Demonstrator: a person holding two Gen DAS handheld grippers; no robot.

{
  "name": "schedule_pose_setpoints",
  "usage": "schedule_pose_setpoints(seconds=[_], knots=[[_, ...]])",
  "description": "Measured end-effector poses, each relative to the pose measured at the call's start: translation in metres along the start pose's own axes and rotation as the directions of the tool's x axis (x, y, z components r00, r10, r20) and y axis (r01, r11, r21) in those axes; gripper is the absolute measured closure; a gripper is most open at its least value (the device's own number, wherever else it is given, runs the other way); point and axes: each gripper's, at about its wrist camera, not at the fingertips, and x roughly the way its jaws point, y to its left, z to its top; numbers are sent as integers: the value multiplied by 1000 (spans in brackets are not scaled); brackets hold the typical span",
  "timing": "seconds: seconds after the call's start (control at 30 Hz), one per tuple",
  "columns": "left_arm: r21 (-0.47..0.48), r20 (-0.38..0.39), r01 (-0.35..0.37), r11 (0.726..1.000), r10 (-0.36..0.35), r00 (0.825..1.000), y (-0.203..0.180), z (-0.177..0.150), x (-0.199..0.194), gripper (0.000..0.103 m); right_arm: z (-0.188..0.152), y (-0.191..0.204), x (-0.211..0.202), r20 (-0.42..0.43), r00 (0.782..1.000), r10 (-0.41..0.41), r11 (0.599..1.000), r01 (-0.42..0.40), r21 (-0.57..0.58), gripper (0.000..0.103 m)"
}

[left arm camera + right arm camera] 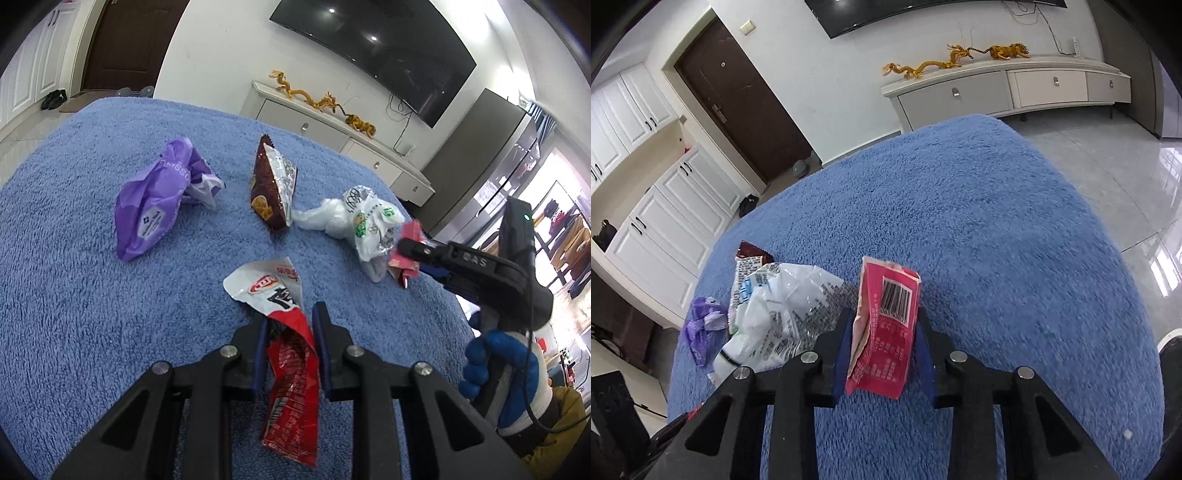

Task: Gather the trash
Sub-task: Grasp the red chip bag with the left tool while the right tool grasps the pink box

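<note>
- Gripping a red-and-white wrapper (286, 354), the left gripper (290, 332) has its blue pads pressed on both sides of it; the white torn end lies on the blue fleece cover (74, 295), the red end hangs back toward the camera.
- Right gripper (884, 332) is clenched on a pink packet (886, 332), barcode side up, packet standing upright between the pads on the cover.
- Seen from the left wrist view, the right gripper (404, 245) sits right of the red-and-white wrapper, held by a hand in a blue-and-white glove (506, 373).
- White plastic bag (354, 221) lies crumpled beyond and right of the red-and-white wrapper, touching the pink packet (404, 258).
- Brown snack bag (273, 184) stands tilted beyond the red-and-white wrapper, just left of the white bag.
- Purple bag (159, 199) lies crumpled beyond and left of the red-and-white wrapper, apart from the brown bag.
- All trash is on the cover; no bin seen.
</note>
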Motion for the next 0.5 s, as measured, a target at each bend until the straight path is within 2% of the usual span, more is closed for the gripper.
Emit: schedule_pose_setpoints(seconds=[0.33,0.5], knots=[[21,25,-54,998,54,998,-9,-2,-14,82,-28,-2,-65,66,997,49,998,-51,24,76],[4,34,-26,1000,26,999,-23,-6,-34,82,-41,-4,-106,117,992,55,997,-60,44,76]])
